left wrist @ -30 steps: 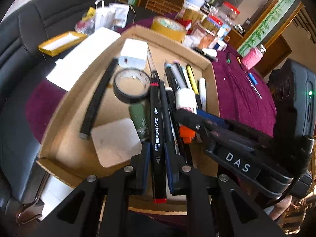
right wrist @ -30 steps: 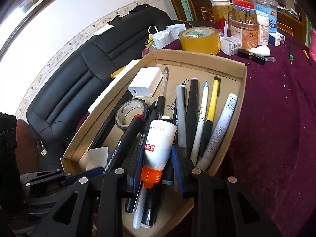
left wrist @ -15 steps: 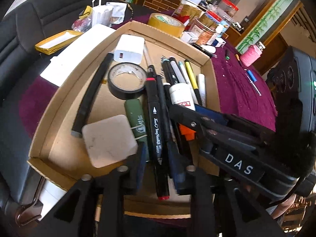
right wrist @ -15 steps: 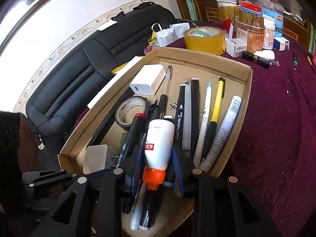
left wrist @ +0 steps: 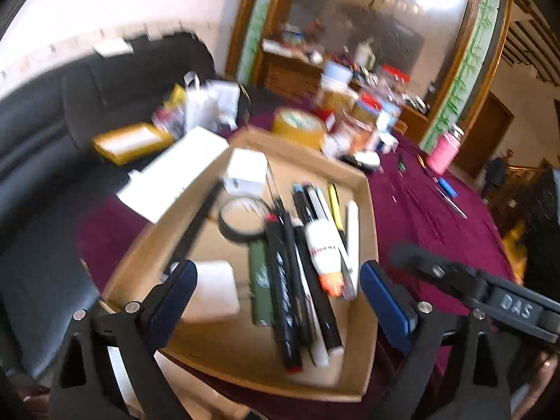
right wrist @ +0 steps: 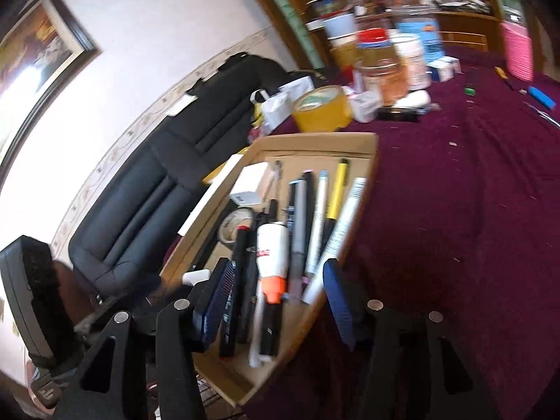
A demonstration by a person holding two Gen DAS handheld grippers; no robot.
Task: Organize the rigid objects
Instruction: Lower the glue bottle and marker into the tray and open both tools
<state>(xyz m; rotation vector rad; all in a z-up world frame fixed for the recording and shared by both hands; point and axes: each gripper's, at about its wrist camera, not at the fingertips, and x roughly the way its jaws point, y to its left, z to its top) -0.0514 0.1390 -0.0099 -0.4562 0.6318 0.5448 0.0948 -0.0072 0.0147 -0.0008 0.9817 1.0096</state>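
Both tongs, left tongs [left wrist: 276, 287] and right tongs [right wrist: 276, 297], now spread and empty, lifted off marker [left wrist: 285, 301] and glue bottle [right wrist: 271, 248], which lie in cardboard tray [left wrist: 367, 245] mid-worktop; retreat straight up to avoid nudging the row.

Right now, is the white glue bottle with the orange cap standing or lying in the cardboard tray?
Lying: white glue bottle rests flat among pens in cardboard tray.

Brown cardboard tray [left wrist: 367, 210] on a deep maroon tablecloth [right wrist: 455, 210]. Inside: white glue bottle [right wrist: 271, 245] with orange cap, yellow pen [right wrist: 337, 189], black marker [left wrist: 285, 290] tipped red, dark green stick [left wrist: 260, 290], white charger block [left wrist: 246, 171]. Yellow tape roll [right wrist: 322, 108] upper centre; pink ribbed container [right wrist: 518, 49] upper right; blue finger pads [left wrist: 385, 301].
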